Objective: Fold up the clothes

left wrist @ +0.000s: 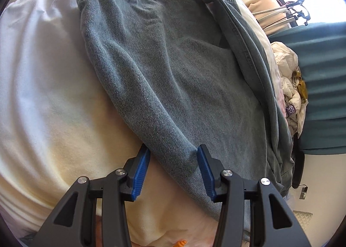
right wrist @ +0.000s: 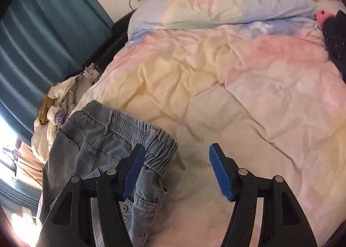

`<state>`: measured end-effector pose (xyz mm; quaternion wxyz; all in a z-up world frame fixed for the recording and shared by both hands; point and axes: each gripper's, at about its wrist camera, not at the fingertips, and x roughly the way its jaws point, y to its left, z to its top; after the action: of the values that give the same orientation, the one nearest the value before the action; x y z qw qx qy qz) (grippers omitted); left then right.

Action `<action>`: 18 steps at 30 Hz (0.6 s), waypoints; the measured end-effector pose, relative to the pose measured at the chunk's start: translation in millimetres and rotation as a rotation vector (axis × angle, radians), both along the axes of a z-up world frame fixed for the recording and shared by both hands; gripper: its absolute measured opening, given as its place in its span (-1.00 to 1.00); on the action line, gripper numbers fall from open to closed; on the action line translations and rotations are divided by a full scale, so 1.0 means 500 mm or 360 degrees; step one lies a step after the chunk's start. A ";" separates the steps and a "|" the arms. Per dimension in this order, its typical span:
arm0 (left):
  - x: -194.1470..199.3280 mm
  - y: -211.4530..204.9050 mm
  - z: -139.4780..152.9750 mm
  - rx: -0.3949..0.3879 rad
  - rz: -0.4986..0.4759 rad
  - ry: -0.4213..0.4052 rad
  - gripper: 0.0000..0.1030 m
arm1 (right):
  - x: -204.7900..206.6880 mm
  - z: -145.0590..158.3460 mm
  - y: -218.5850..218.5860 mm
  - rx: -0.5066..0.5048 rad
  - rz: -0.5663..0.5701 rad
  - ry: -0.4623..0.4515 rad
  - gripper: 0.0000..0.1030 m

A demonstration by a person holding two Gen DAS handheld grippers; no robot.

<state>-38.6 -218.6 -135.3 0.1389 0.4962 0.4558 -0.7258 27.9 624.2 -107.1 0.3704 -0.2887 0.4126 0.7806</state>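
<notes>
We hold our left gripper [left wrist: 174, 156] low with its blue fingers spread wide; our right gripper [right wrist: 176, 161] hovers likewise, fingers apart.

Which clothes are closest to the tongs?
The blue-grey jeans spread on the quilt, right at both tongs. The crumpled white pile lies beyond them by the curtain, and the dark navy garment sits far across the bed.

The jeans [left wrist: 173, 69] are rough, matt twill denim. The duvet [right wrist: 237, 78] is soft crinkled cotton-looking cloth. The tongs [left wrist: 174, 171] are matt black plastic with ribbed blue pads [left wrist: 141, 173].
</notes>
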 end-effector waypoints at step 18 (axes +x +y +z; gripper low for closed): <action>-0.009 -0.031 -0.046 0.0451 0.0114 0.0140 -0.10 | 0.038 -0.056 0.003 -0.0310 -0.0081 0.0125 0.32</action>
<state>-43.3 -234.2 -158.6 0.0733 0.4620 0.5767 -0.6697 47.0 625.7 -135.0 0.3437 -0.2819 0.5079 0.7379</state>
